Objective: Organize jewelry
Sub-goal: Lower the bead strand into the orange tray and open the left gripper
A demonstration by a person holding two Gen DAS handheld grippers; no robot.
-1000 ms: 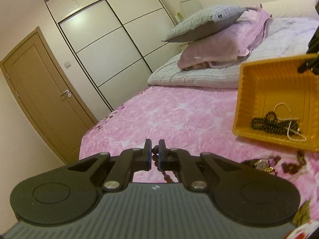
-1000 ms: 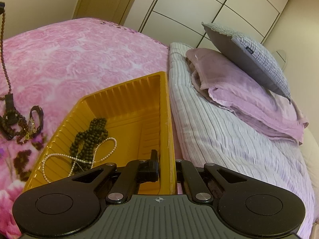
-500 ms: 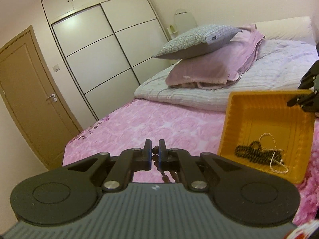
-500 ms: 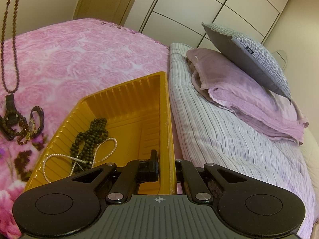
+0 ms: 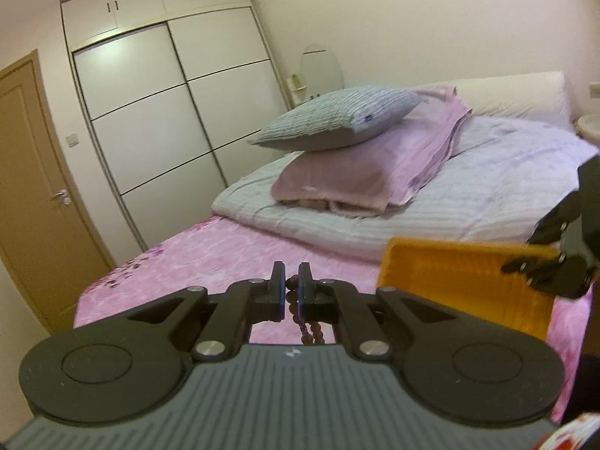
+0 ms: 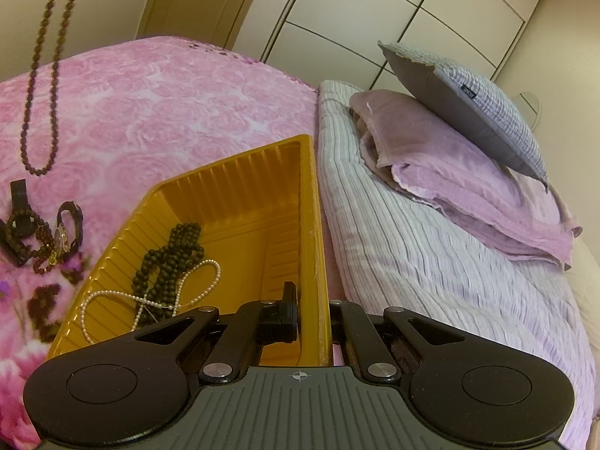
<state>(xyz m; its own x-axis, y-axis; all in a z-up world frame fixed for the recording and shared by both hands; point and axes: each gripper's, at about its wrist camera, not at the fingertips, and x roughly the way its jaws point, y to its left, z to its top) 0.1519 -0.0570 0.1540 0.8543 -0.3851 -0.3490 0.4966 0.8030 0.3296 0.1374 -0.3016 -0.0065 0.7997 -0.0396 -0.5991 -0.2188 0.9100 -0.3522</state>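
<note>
Left hand-held gripper (image 5: pixel 289 296) clenching a brown bead necklace (image 6: pixel 39 86), dangling it clear above the pink bed cover (image 6: pixel 168 112). Right hand-held gripper (image 6: pixel 311 318) pinching the near wall of the orange tray (image 6: pixel 240 195), already holding dark beads (image 6: pixel 168 262) and a pearl strand (image 6: pixel 150 300). Watch and bracelets (image 6: pixel 45 232) lying just beside the tray.

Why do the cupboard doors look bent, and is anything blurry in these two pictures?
Left wrist view: the fisheye lens bows the wardrobe lines, and the orange tray is smeared by motion. Right wrist view: same bowing; the hanging brown bead necklace is blurred, while the left gripper looks sharp.
</note>
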